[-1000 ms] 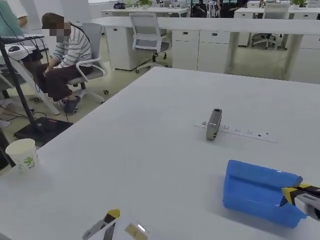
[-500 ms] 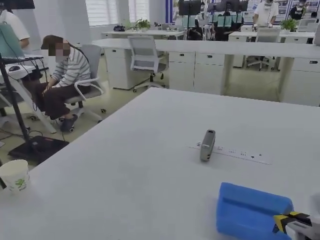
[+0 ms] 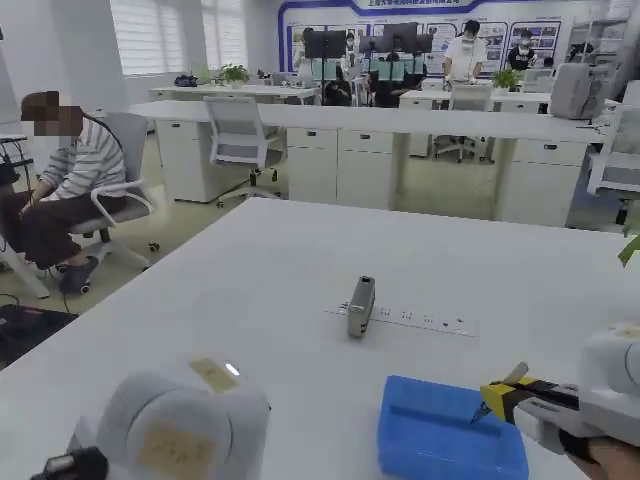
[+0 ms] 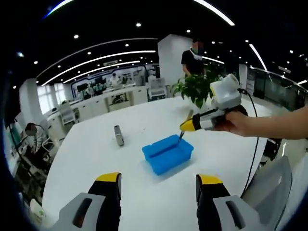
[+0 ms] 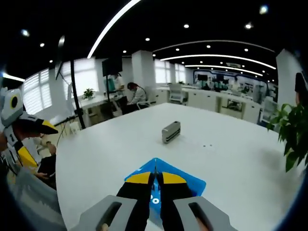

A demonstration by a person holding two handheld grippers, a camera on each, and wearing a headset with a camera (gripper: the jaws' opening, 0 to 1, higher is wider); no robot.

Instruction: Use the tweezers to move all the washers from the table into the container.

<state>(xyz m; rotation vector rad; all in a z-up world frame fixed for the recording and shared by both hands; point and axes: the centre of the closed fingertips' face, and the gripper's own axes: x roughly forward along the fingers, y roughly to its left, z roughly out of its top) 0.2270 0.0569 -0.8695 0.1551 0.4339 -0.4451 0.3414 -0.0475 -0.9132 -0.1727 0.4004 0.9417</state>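
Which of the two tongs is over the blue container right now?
The right tongs, shut on the tweezers, whose tip points into the blue container; the left tongs hang open, short of it.

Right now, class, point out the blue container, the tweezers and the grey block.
blue container point(image 3: 395, 430), head view, left side wall.
tweezers point(image 3: 481, 408), head view, dark tip over the container.
grey block point(image 3: 360, 306), head view, its top face.

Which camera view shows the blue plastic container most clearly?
The left gripper view: the whole blue plastic container lies in sight, open side up. In the head view the picture's bottom edge cuts it; in the right gripper view the right gripper covers much of it.
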